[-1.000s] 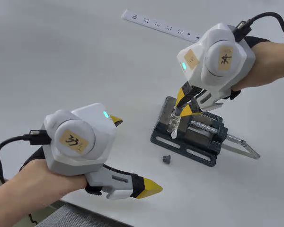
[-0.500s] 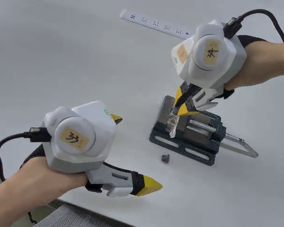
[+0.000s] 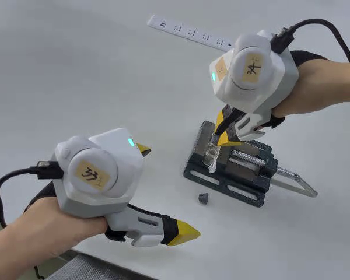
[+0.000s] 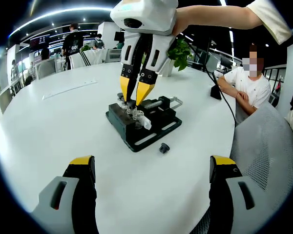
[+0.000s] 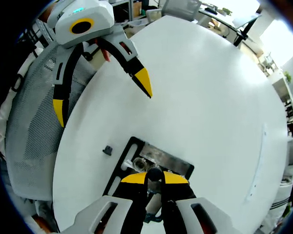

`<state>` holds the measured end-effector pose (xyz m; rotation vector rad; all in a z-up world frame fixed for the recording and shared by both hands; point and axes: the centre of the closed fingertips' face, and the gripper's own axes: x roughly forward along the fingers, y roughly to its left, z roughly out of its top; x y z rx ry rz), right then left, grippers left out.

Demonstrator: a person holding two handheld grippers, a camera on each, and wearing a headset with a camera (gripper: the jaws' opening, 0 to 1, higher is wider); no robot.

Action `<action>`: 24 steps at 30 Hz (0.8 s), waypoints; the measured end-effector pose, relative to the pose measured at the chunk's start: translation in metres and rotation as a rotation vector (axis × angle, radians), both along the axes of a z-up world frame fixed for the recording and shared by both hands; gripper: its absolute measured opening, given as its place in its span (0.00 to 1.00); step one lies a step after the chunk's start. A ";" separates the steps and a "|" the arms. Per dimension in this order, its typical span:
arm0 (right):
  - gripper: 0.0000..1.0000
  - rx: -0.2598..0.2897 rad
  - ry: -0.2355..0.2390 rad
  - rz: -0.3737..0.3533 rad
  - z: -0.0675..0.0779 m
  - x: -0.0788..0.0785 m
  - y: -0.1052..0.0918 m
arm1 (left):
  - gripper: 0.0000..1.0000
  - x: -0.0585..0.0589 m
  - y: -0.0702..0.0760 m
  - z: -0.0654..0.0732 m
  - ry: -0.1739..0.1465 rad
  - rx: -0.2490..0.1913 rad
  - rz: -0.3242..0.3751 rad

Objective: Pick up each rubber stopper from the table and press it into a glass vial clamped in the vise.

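A black vise [image 3: 236, 169] stands on the white table and clamps a clear glass vial [image 3: 212, 156]. My right gripper [image 3: 222, 132] hangs just above the vial, shut on a dark rubber stopper [image 5: 154, 174] held between its yellow fingertips [image 5: 134, 178]. The vise [image 5: 158, 160] lies directly beneath them. A second dark stopper [image 3: 203, 199] lies loose on the table just in front of the vise, also seen as the small stopper [image 4: 164, 147] and stopper [image 5: 107, 150]. My left gripper [image 3: 163, 191] hovers open near the table's front left, nothing between its jaws; left gripper [image 4: 151, 163].
A white power strip [image 3: 189, 32] lies at the back of the table. The vise's screw handle [image 3: 291, 175] sticks out to the right. A mesh chair [image 4: 268, 146] stands by the table edge, and a person [image 4: 244, 83] sits beyond it.
The right gripper has shifted a little to the left over the vial, still holding the stopper. The left gripper has stayed nearly still.
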<state>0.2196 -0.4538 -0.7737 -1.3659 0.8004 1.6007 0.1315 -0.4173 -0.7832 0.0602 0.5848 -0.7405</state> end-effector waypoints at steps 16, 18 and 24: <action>0.09 0.015 0.007 0.025 0.000 -0.002 0.001 | 0.96 0.000 0.001 -0.003 0.005 0.002 -0.005; 0.11 0.015 0.008 0.028 0.001 -0.002 0.001 | 0.96 -0.001 0.001 -0.004 0.005 0.003 -0.006; 0.13 0.026 0.007 0.025 0.001 -0.003 0.001 | 0.96 -0.001 0.001 -0.003 0.006 0.002 -0.007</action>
